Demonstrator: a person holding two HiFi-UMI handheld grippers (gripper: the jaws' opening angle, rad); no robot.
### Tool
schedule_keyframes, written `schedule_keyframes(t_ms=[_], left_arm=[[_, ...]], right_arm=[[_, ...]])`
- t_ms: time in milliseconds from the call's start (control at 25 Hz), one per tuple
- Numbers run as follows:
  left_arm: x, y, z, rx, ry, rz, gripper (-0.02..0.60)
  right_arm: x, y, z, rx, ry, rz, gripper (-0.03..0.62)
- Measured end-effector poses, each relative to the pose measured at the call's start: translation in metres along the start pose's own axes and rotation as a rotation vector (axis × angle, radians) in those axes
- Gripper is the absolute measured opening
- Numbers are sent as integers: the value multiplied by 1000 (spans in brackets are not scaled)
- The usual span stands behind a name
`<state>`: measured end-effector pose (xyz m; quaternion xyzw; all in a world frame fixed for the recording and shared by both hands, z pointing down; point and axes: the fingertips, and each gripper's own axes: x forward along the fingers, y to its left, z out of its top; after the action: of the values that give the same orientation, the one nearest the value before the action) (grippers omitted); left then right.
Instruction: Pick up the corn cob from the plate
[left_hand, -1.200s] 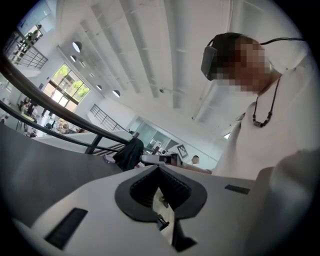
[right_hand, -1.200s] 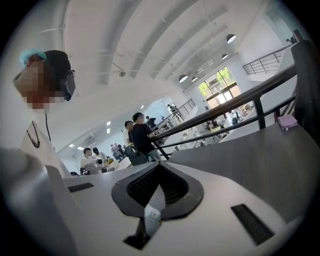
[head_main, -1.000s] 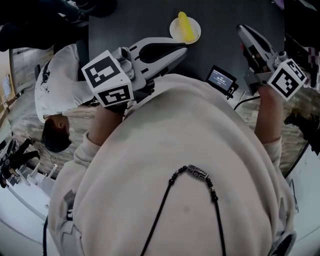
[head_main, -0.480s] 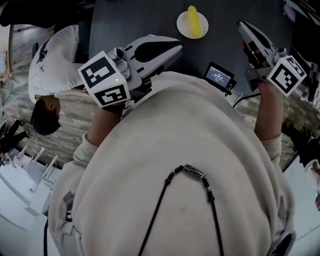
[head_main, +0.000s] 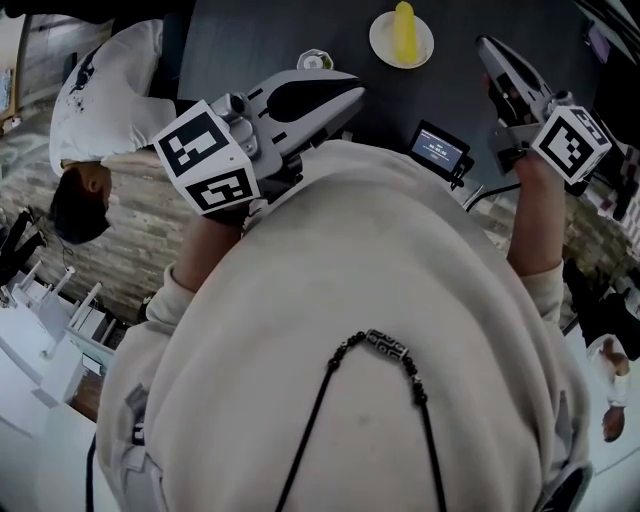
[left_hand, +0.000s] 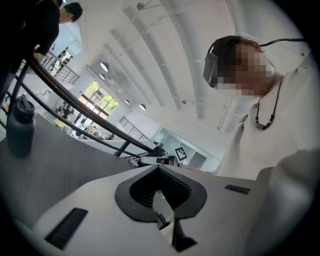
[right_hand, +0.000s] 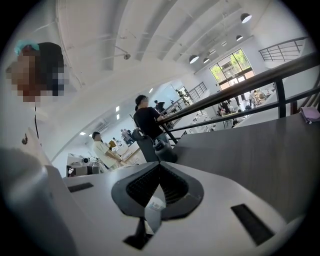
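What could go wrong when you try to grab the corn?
Both the left gripper and right gripper are shut; reaching in like that might knock the corn cob off its plate. The left one may also bump the small white dish nearby.

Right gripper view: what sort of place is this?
Probably a large open hall or workshop: a high white ceiling with round lamps, a dark railing, and people standing beyond it.

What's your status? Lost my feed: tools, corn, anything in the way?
Left tool and right tool both shut, empty. Corn cob lies on the plate across the table, untouched. Small screen at the near edge, off the path.
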<state>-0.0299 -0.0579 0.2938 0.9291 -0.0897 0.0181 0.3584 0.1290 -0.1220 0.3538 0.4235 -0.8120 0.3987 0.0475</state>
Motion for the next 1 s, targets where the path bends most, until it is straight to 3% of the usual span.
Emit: schedule_keyframes(t_ms=[800,1000], left_arm=[[-29,-17,-12,-4,-96,177,2],[-32,-23,-17,-12,-106,207,3]], right_arm=[[36,-48,-30,-39,136,-22,18],[49,-60,-43,29,156,-8,53]])
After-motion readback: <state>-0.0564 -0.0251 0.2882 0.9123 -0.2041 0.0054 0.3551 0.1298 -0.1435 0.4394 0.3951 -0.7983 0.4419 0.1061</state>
